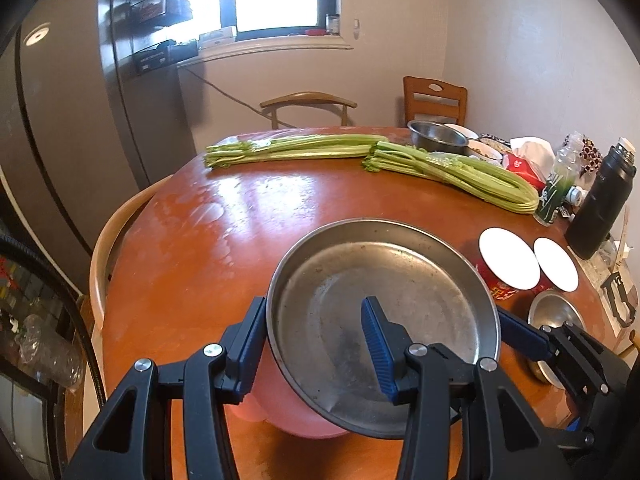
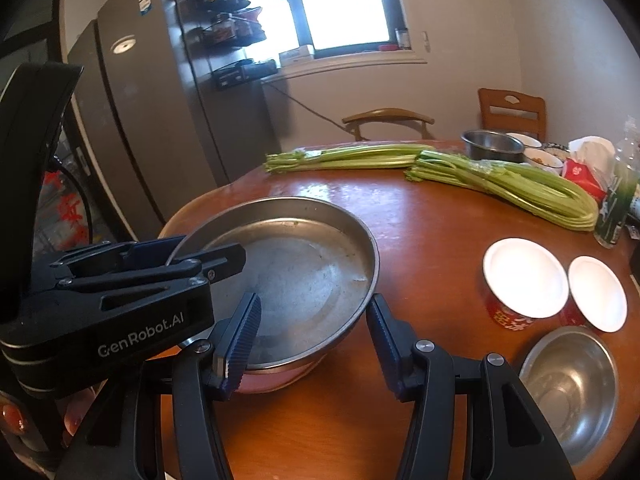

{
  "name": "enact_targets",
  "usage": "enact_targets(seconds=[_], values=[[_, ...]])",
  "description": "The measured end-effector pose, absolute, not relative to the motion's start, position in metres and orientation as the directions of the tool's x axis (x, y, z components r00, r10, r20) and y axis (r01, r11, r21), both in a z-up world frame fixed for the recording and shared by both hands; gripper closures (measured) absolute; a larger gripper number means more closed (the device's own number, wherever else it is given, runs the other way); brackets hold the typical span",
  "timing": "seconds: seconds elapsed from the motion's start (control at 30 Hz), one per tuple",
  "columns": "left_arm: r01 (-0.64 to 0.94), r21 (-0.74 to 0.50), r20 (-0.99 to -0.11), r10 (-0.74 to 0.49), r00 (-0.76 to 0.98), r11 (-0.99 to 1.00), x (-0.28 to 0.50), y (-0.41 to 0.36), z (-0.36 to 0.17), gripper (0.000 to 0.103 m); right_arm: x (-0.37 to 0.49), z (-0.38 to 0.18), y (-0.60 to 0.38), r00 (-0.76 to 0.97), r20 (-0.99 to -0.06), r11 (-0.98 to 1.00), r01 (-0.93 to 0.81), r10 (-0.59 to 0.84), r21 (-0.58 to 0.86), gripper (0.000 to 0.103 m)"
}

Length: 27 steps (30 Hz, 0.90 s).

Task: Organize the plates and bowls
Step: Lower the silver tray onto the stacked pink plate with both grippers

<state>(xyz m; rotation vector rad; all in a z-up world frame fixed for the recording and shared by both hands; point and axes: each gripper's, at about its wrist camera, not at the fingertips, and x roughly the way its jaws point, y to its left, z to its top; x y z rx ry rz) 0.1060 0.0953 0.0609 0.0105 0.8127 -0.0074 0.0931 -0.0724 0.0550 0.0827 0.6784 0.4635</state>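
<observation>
A wide steel plate (image 1: 384, 280) hangs tilted just above the round wooden table (image 1: 208, 248), held from both sides. My left gripper (image 1: 312, 340) is shut on its left wall, one pad outside the rim and one inside. From the opposite side my right gripper (image 2: 312, 332) is shut on the near right wall of the steel plate (image 2: 304, 264). The left gripper (image 2: 200, 254) also shows in the right wrist view. A pink bowl (image 1: 280, 412) lies under the plate, mostly hidden. A small steel bowl (image 2: 568, 392) sits at the near right.
Two red bowls with white insides (image 2: 524, 284) (image 2: 598, 294) stand right of the plate. Two celery bunches (image 1: 296, 150) (image 1: 460, 172) lie across the far half. At the far right are a steel bowl (image 1: 438, 136), small dishes, a green bottle (image 1: 556, 188) and a black flask (image 1: 600, 200). Chairs ring the table.
</observation>
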Motion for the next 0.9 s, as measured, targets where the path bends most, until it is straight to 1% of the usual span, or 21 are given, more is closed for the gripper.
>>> enact_targets(seconds=[0.5, 0.9], values=[[-0.042, -0.012, -0.735, 0.020, 0.678, 0.999, 0.091, 0.114, 0.037, 0.056, 0.091, 0.035, -0.056, 0.641, -0.609, 0.875, -0.432, 0.468, 0.218, 0.046], [-0.064, -0.050, -0.758, 0.004, 0.653, 0.997, 0.093, 0.124, 0.010, 0.056, 0.095, 0.014, -0.045, 0.606, -0.651, 0.873, -0.446, 0.458, 0.199, 0.046]])
